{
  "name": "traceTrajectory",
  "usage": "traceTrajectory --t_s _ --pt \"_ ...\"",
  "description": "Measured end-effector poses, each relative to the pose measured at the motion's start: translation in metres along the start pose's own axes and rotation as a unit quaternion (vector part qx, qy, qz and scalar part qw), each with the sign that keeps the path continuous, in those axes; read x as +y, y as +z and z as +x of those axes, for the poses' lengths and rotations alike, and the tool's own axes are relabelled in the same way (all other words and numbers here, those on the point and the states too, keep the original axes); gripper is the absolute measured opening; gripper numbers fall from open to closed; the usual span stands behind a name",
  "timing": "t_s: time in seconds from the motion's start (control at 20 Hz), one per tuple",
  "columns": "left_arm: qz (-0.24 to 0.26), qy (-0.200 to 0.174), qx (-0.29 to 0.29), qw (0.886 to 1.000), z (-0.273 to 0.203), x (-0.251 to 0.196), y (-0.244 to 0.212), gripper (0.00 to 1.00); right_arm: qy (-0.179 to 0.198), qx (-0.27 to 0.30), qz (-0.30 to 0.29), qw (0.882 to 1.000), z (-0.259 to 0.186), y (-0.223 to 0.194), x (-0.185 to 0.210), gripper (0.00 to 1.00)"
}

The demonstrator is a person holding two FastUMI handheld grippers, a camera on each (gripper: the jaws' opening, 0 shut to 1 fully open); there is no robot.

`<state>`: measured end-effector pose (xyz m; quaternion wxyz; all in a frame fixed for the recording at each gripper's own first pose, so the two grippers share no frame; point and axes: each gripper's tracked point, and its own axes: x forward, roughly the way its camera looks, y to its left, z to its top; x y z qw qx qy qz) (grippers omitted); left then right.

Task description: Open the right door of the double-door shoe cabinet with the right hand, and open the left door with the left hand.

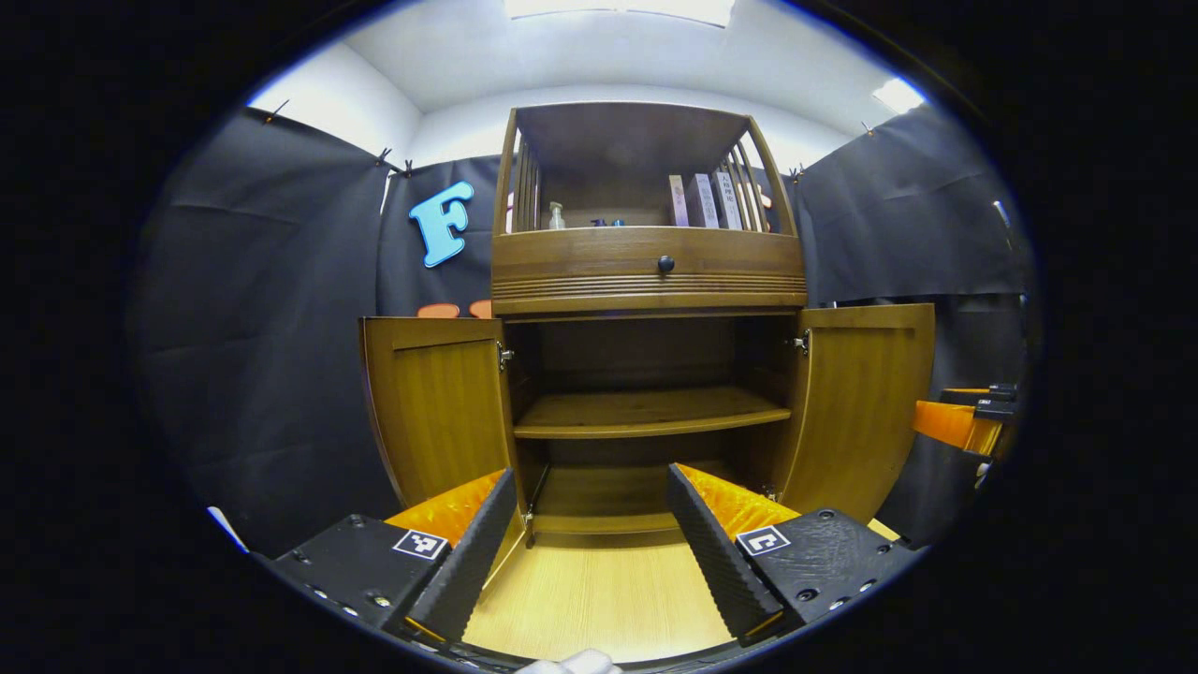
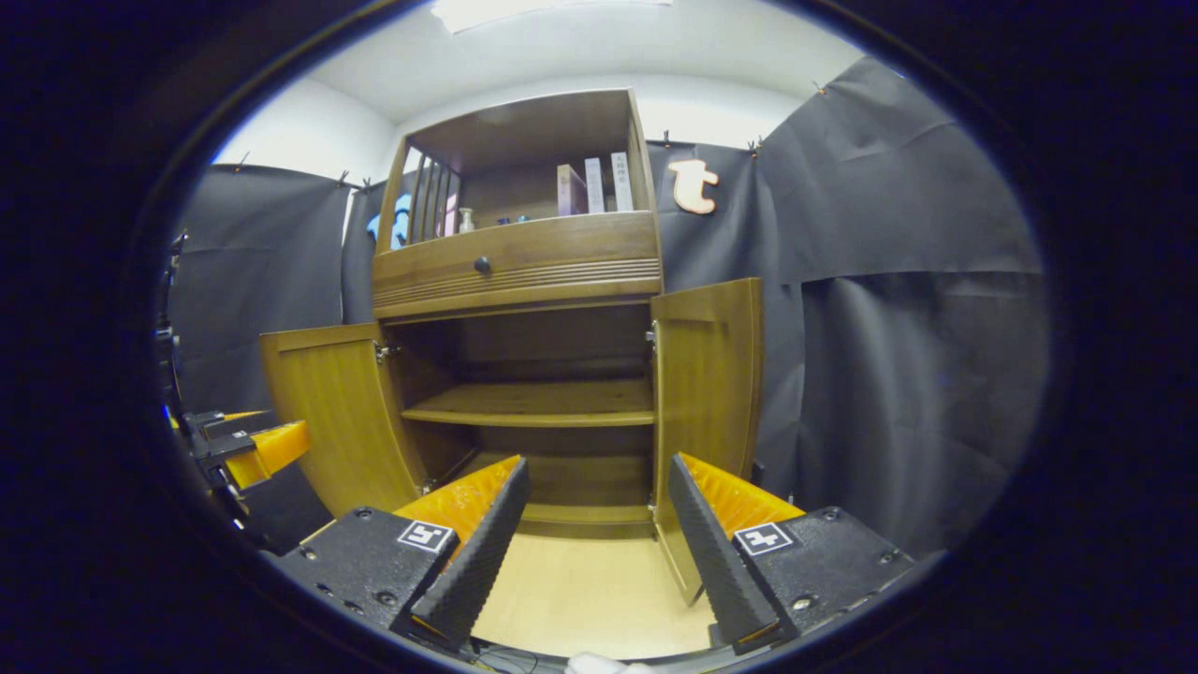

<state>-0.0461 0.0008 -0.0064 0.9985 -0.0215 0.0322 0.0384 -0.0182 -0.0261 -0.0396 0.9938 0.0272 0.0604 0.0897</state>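
Shoe cabinet [image 1: 646,309]: wooden, double-door, standing against the far black cloth wall, seen straight ahead in the left gripper view.

Left door [image 1: 435,412]: swung fully outward to the left, inner face showing.

Right door [image 1: 861,402]: swung outward to the right, likewise open. In the right gripper view it [image 2: 707,374] stands just beyond the near right finger.

Interior: one middle shelf [image 1: 646,412] and a bottom board, both bare.

Drawer [image 1: 646,262]: above the doors, shut, with a dark round knob [image 1: 665,264].

Top compartment: open, slatted sides; books [image 1: 707,199] upright at right, a small bottle [image 1: 557,216] at left.

Floor [image 1: 590,599]: pale wood, near the cabinet's foot.

Left gripper [image 1: 590,538]: fingers spread wide apart, holding nothing, touching nothing; set in front of the cabinet opening, apart from both doors. It shows also at the left edge of the right gripper view [image 2: 253,445], beside the left door.

Right gripper [image 2: 599,534]: fingers equally wide apart, empty, clear of the cabinet; right door just beyond its right finger, contact not evident. Its orange fingers appear at the right edge of the left gripper view [image 1: 964,421].
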Motion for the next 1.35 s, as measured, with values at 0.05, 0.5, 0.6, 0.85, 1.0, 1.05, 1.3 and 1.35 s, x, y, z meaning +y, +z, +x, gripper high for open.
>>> traceTrajectory --t_s 0.05,0.5,0.6,0.85,1.0,1.05,1.3,1.35 --pt "0.0 -0.004 0.0 1.0 0.001 -0.001 -0.001 0.96 -0.002 -0.001 0.001 1.0 0.0 0.0 0.0 0.94" --pt "0.011 -0.01 -0.005 1.0 0.01 0.007 0.005 0.96 -0.014 0.002 0.002 1.0 0.003 -0.001 0.008 0.94" --pt "0.013 -0.014 -0.008 1.0 0.013 0.009 0.007 0.96 -0.017 0.0 0.003 1.0 0.004 0.0 0.011 0.94" --pt "0.016 -0.021 -0.01 1.0 0.019 0.017 0.005 0.96 -0.022 -0.003 -0.002 1.0 0.007 0.0 0.02 0.94" --pt "0.015 -0.021 -0.01 1.0 0.022 0.024 0.004 0.96 -0.025 -0.004 -0.002 1.0 0.008 -0.001 0.026 0.94" --pt "0.014 -0.019 -0.011 1.0 0.023 0.028 0.005 0.96 -0.026 -0.004 -0.002 1.0 0.01 -0.002 0.028 0.94" --pt "0.019 -0.017 -0.013 1.0 0.025 0.039 0.003 0.96 -0.03 -0.002 0.006 1.0 0.014 -0.004 0.035 0.99" --pt "0.021 -0.016 -0.011 1.0 0.026 0.042 0.003 0.96 -0.03 -0.002 0.006 1.0 0.014 -0.004 0.037 0.99"
